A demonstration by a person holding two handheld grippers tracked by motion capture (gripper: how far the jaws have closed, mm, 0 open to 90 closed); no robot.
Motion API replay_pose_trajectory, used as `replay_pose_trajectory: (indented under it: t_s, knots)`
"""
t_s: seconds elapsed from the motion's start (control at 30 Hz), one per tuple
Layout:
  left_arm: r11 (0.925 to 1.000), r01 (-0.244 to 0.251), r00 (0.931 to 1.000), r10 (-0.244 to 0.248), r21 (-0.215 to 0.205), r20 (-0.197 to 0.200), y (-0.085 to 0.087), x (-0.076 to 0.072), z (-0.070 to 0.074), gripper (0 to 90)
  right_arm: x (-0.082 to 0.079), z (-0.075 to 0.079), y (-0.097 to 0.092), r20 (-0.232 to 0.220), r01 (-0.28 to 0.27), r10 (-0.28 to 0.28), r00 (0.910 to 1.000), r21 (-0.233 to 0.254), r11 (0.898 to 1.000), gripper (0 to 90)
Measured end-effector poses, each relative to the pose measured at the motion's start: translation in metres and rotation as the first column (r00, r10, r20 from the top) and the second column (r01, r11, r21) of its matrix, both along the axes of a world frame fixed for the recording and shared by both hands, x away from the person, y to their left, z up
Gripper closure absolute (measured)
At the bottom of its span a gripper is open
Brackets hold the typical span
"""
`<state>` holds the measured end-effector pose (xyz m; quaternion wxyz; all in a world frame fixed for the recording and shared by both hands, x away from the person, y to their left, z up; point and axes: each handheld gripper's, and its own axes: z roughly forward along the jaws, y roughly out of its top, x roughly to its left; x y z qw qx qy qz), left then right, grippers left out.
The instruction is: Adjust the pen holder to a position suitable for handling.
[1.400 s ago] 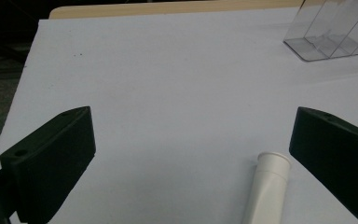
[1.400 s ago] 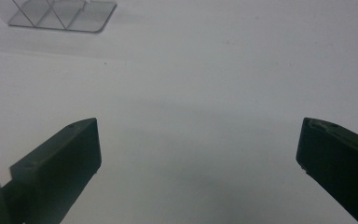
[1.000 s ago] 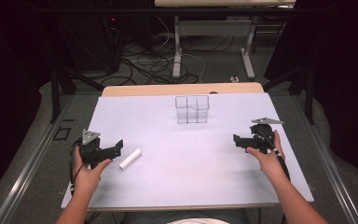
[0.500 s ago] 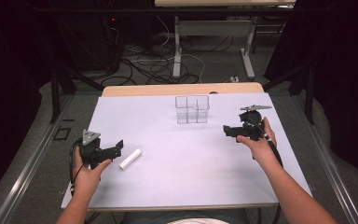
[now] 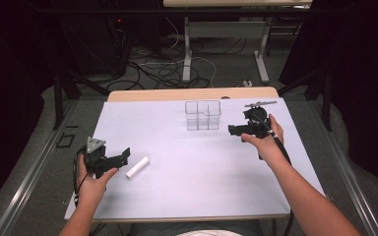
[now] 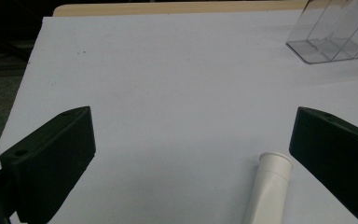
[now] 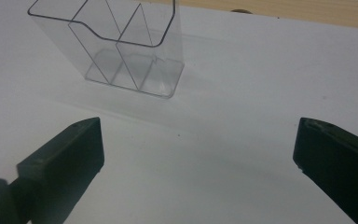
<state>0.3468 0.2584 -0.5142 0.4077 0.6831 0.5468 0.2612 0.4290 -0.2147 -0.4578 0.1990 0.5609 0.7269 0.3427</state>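
We see a clear plastic organiser (image 5: 203, 115) standing upright at the far middle of the white tabletop (image 5: 197, 177), near its back edge. In the right gripper view the organiser (image 7: 121, 51) shows thin inner walls that split it into compartments, a stepped rim that is lower on one side, and a flat see-through base; nothing lies inside it.

Just to its right we find the right tool (image 5: 236, 130), held above the tabletop by the person's right hand (image 5: 263, 140), the forearm reaching in from the lower right and the tool pointing left toward the organiser. Its own view has the two black jaws set wide apart with bare white surface between them, and the organiser ahead and to the left, not touched.

Well apart from that, near the front left of the tabletop, a small white tube (image 5: 137, 167) lies on its side. In the left gripper view the tube (image 6: 270, 189) has a flared open rim at its far end and lies close to the right-hand jaw, though we cannot tell if they touch.

The left tool (image 5: 120, 158) sits low beside it in the left hand (image 5: 94, 179), pointing right, jaws wide and holding nothing. A grey three-cornered plate (image 5: 95, 144) tops it.
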Motion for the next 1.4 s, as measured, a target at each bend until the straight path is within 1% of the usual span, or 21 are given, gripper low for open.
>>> replay_pose_trajectory:
  t_s: [0.03, 0.07, 0.13, 0.23, 0.27, 0.3, 0.33, 0.47, 0.5, 0.57, 0.6, 0.7, 0.73, 0.83, 0.9, 0.97, 1.1, 1.13, 1.23, 1.3, 1.4]
  knots:
    - [1.0000, 0.001, 1.0000, -0.001, 0.001, -0.002, 0.000, 0.000, 0.000, 0.3, 0.002, 0.001, 0.000, 0.000, -0.002, 0.002, 1.0000, -0.011, 1.000, 3.0]
    - [1.0000, 0.001, 1.0000, -0.001, 0.001, -0.002, 0.000, 0.000, 0.000, 0.3, 0.002, 0.001, 0.000, 0.000, -0.002, 0.002, 1.0000, -0.011, 1.000, 3.0]
    - [1.0000, 0.005, 1.0000, -0.005, 0.007, -0.005, -0.001, 0.000, 0.000, 0.3, 0.007, 0.005, 0.003, -0.019, 0.003, -0.003, 0.9998, 0.000, 1.000, 7.3]
    - [1.0000, 0.007, 1.0000, -0.007, 0.002, -0.006, -0.002, 0.000, -0.001, 0.3, 0.012, 0.009, 0.005, -0.046, 0.008, -0.009, 0.9989, -0.014, 1.000, 15.8]
    - [1.0000, 0.007, 1.0000, -0.007, 0.001, -0.006, -0.002, 0.000, -0.001, 0.3, 0.014, 0.010, 0.006, -0.051, 0.006, -0.007, 0.9987, -0.023, 1.000, 15.6]
    - [1.0000, 0.007, 1.0000, -0.007, 0.001, -0.006, -0.002, 0.000, -0.001, 0.3, 0.014, 0.010, 0.006, -0.051, 0.006, -0.007, 0.9987, -0.023, 1.000, 15.6]
    - [1.0000, 0.007, 1.0000, -0.007, 0.002, -0.005, -0.002, 0.000, -0.001, 0.3, 0.018, 0.013, 0.009, -0.062, 0.010, -0.011, 0.9980, -0.015, 1.000, 16.4]
    - [1.0000, 0.006, 0.9999, -0.006, 0.001, -0.008, -0.002, 0.000, -0.001, 0.3, 0.026, 0.018, 0.015, -0.067, 0.018, -0.019, 0.9976, -0.017, 1.000, 22.7]
    - [1.0000, 0.007, 1.0000, -0.007, 0.002, -0.006, -0.001, 0.000, -0.001, 0.3, 0.029, 0.019, 0.016, -0.066, 0.023, -0.024, 0.9975, -0.021, 1.000, 24.5]
    - [1.0000, 0.007, 0.9999, -0.007, 0.002, -0.007, -0.001, 0.000, -0.001, 0.3, 0.033, 0.022, 0.019, -0.080, 0.029, -0.032, 0.9963, -0.033, 0.999, 26.6]
    - [1.0000, 0.008, 0.9999, -0.008, 0.001, -0.007, -0.001, 0.000, -0.001, 0.3, 0.036, 0.023, 0.020, -0.077, 0.028, -0.031, 0.9965, -0.037, 0.999, 27.2]
    - [1.0000, 0.007, 0.9999, -0.007, -0.001, -0.008, -0.001, 0.001, -0.001, 0.3, 0.043, 0.025, 0.023, -0.087, 0.036, -0.038, 0.9954, -0.026, 0.999, 27.8]
    - [1.0000, 0.008, 0.9999, -0.008, -0.001, -0.008, -0.001, 0.001, -0.001, 0.3, 0.045, 0.026, 0.024, -0.085, 0.042, -0.045, 0.9953, -0.036, 0.998, 28.0]
    - [1.0000, 0.008, 0.9999, -0.008, 0.000, -0.008, -0.001, 0.001, -0.001, 0.3, 0.051, 0.026, 0.026, -0.092, 0.061, -0.064, 0.9937, -0.037, 0.997, 30.1]
    - [1.0000, 0.007, 0.9999, -0.007, -0.002, -0.008, -0.001, 0.001, -0.001, 0.3, 0.054, 0.026, 0.028, -0.094, 0.074, -0.077, 0.9926, -0.036, 0.997, 35.3]
    - [1.0000, 0.007, 0.9999, -0.007, -0.002, -0.009, -0.001, 0.001, -0.002, 0.3, 0.058, 0.024, 0.029, -0.095, 0.074, -0.078, 0.9924, -0.040, 0.996, 38.4]
    - [1.0000, 0.007, 0.9999, -0.007, -0.003, -0.011, -0.001, 0.001, -0.002, 0.3, 0.064, 0.021, 0.033, -0.113, 0.083, -0.089, 0.9896, -0.053, 0.995, 45.2]
    - [1.0000, 0.006, 0.9999, -0.006, -0.002, -0.010, -0.001, 0.001, -0.002, 0.3, 0.066, 0.020, 0.034, -0.111, 0.087, -0.091, 0.9896, -0.046, 0.995, 46.0]
    - [1.0000, 0.008, 0.9999, -0.008, -0.003, -0.008, 0.000, 0.001, -0.002, 0.3, 0.069, 0.018, 0.036, -0.111, 0.087, -0.092, 0.9896, -0.049, 0.995, 49.6]
    - [1.0000, 0.009, 0.9999, -0.009, -0.003, -0.008, 0.000, 0.001, -0.002, 0.3, 0.072, 0.018, 0.038, -0.120, 0.087, -0.092, 0.9885, -0.048, 0.995, 50.6]
    - [0.9999, 0.010, 0.9999, -0.010, -0.002, -0.009, 0.000, 0.002, -0.002, 0.3, 0.075, 0.018, 0.041, -0.119, 0.090, -0.095, 0.9883, -0.045, 0.995, 52.9]
